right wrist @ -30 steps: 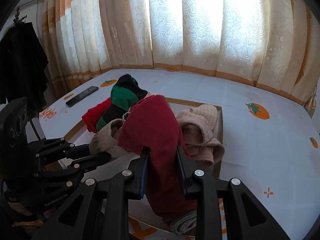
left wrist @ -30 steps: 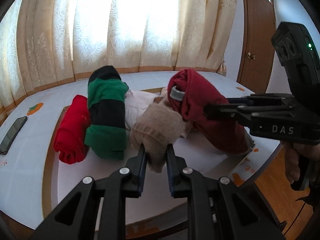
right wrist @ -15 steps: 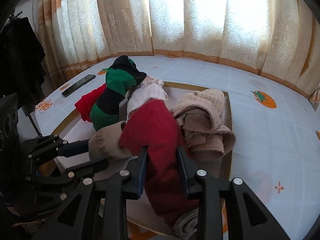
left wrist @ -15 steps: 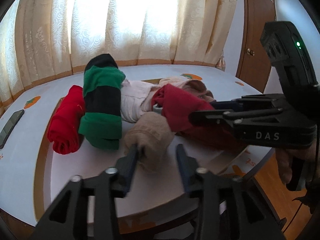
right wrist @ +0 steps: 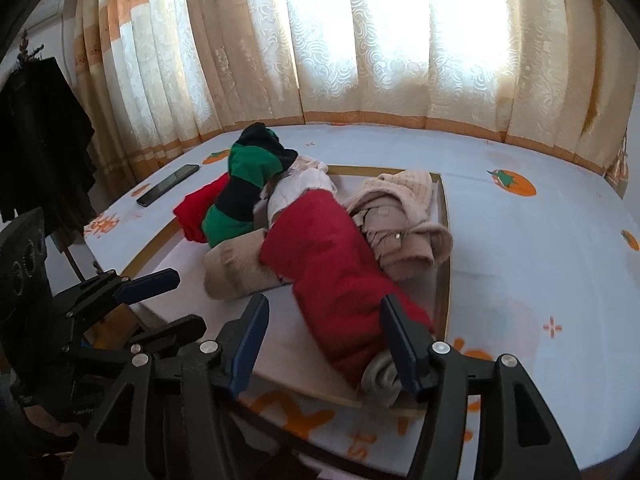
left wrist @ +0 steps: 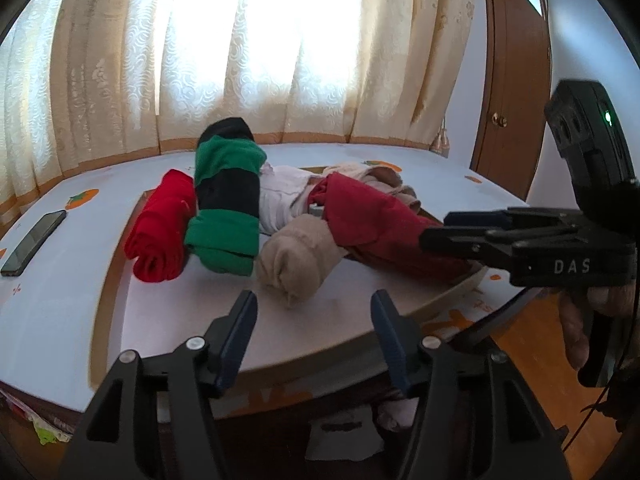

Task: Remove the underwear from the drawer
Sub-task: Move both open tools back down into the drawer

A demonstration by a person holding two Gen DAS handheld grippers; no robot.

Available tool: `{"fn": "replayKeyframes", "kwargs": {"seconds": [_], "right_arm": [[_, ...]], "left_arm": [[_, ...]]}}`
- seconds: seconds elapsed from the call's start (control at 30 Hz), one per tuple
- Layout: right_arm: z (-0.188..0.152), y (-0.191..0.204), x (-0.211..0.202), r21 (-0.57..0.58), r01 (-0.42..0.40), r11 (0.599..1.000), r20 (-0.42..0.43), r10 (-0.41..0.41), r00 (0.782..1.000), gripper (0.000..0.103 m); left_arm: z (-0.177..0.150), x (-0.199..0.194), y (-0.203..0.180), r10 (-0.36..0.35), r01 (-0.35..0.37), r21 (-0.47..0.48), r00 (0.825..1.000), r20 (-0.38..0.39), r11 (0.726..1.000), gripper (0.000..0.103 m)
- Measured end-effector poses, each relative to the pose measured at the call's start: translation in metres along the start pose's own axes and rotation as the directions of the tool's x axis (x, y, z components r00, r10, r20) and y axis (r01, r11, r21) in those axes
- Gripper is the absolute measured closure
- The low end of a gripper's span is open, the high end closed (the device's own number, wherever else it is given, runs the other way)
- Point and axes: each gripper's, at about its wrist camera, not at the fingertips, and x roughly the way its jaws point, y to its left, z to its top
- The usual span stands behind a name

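Rolled dark red garment (right wrist: 332, 264), soft, light, beside the beige roll (left wrist: 298, 258): pinch mid-roll; both grippers' jaws opening, empty.

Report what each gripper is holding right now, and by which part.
Nothing is held. The left gripper is opening, just short of the beige roll. The right gripper is opening; the dark red roll lies between its jaws, unpressed.
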Motion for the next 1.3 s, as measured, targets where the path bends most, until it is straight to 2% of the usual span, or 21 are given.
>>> {"fn": "replayKeyframes", "kwargs": {"seconds": [0.17,0.4,0.57,0.73,0.87,1.07,1.3], "right_arm": [[-0.016,0.010,-0.017,0.000,-0.019,1.000,0.016,0.019,1.000,0.042],[-0.053,0.036,-0.040,-0.049,-0.042,0.998,0.009,0.043,0.999,0.040],[-0.087,0.050,-0.044,-0.112,-0.032,0.993,-0.040,0.028,0.999,0.040],[-0.115,0.056,-0.030,-0.175,-0.040,0.984,-0.124,0.018,0.992,0.040],[-0.128,0.055,-0.009,-0.191,-0.077,0.978,-0.197,0.039,0.980,0.040],[-0.141,0.060,0.025,-0.256,-0.078,0.964,-0.315,-0.007,0.949,0.040],[-0.145,0.058,0.047,-0.330,-0.097,0.939,-0.382,-0.038,0.924,0.040]], "left_arm": [[-0.011,-0.016,-0.003,0.004,-0.004,0.015,1.000,0.027,1.000,0.040],[-0.033,-0.028,-0.008,0.003,-0.004,0.039,1.000,0.018,0.999,0.039],[-0.051,-0.029,-0.002,0.013,-0.012,0.051,1.000,-0.024,0.999,0.038],[-0.066,-0.023,0.002,0.029,-0.022,0.079,0.996,-0.083,0.997,0.038],[-0.071,-0.016,0.003,0.026,-0.015,0.091,0.992,-0.127,0.996,0.037],[-0.077,0.000,-0.002,0.016,0.014,0.133,0.976,-0.219,0.991,0.032],[-0.079,0.013,-0.010,0.015,0.046,0.209,0.959,-0.283,0.977,0.029]]}}
